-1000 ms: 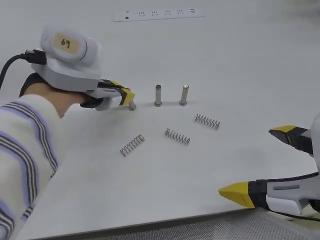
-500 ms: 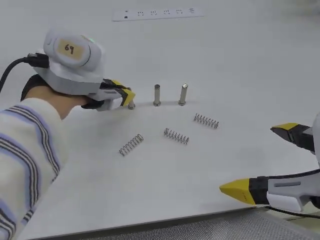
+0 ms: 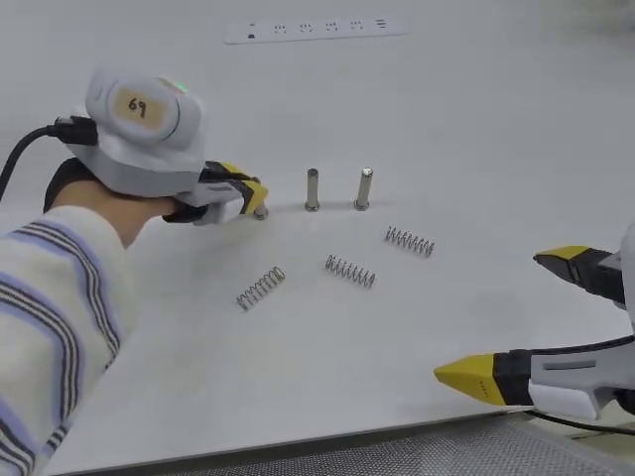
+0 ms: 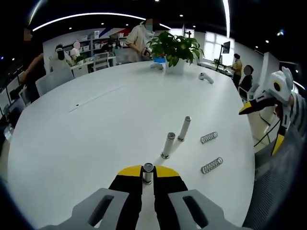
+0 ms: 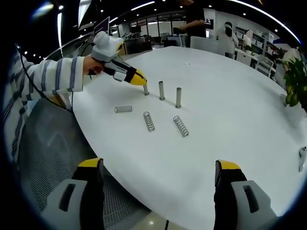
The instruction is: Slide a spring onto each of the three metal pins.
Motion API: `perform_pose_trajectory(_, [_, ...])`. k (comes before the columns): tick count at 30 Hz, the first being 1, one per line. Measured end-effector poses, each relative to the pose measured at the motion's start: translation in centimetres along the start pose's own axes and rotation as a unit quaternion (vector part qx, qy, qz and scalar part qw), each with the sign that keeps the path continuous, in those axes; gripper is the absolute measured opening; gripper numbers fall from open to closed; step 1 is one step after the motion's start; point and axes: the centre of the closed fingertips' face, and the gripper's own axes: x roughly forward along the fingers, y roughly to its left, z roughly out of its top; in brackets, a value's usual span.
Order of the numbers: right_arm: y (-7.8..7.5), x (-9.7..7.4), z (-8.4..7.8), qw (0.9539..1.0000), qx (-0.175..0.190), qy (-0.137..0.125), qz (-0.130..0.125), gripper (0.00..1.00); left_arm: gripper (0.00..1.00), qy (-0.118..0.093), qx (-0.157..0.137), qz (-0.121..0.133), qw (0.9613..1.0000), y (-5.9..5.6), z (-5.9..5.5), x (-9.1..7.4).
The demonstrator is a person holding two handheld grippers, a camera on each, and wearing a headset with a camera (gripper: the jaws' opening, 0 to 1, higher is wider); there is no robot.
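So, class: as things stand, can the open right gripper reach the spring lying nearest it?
Probably yes. The right gripper is open, and only bare table lies between it and that spring. The left gripper is away at the far-left pin, closed on it, so it is out of the way.

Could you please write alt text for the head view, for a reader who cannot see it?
The left hand-held gripper is shut on the leftmost pin on a white table, two more pins upright beside it. Three springs lie loose nearer the camera, and the right hand-held gripper is open at lower right.
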Motion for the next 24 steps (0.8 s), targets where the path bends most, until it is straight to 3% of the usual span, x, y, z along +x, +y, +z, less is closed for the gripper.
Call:
perform_pose_trajectory(4, [0.07, -0.05, -0.21, 1.0000, -0.002, 0.004, 0.003, 0.95, 0.01, 0.007, 0.011, 0.004, 0.9999, -0.08, -0.15, 0.09])
perform_pose_trajectory(24, [0.82, 0.06, -0.32, 0.9998, -0.010, 0.009, 0.017, 0.94, 0.03, 0.010, 0.010, 0.008, 0.9999, -0.32, 0.04, -0.32])
